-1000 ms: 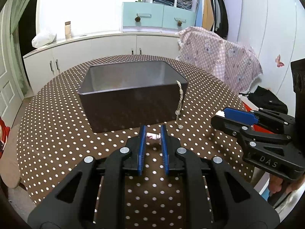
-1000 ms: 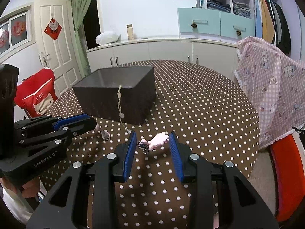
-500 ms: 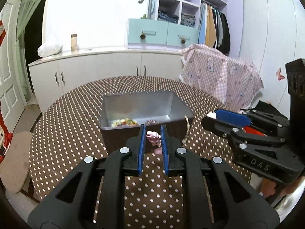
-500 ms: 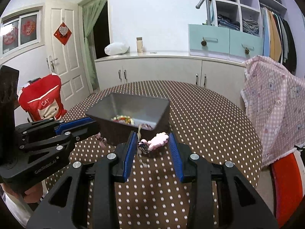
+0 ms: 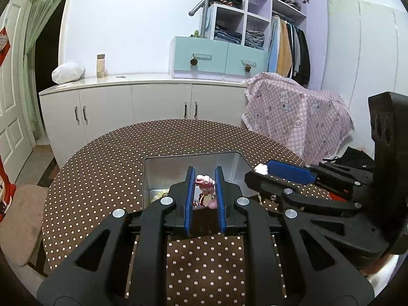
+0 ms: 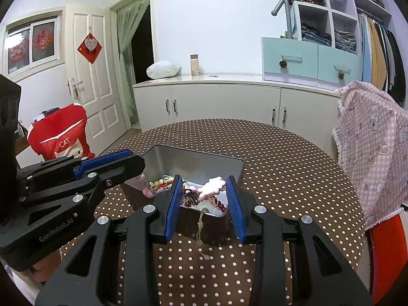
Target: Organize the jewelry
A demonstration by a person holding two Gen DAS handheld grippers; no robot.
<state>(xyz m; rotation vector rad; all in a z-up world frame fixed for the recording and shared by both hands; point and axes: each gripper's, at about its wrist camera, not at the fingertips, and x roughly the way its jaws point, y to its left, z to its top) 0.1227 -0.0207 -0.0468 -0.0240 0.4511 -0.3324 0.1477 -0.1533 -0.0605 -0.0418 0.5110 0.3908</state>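
Tongs over the box, both loaded.
Left tongs (image 5: 205, 182) nearly closed, pinching a small pink-and-white charm (image 5: 204, 181); right tongs (image 6: 204, 191) partly open, clamped on a pink cloud-shaped clip (image 6: 212, 188) with a dark keyring bit beside it. Both hang above the open dark box (image 6: 230, 164) on the polka-dot desk (image 6: 293, 168), beads and trinkets already inside. Risks: the two tongs sit close together, so they could knock on release; the box's rope handle (image 6: 200, 225) dangles down the near wall and could snag; a drop near the rim could bounce out.
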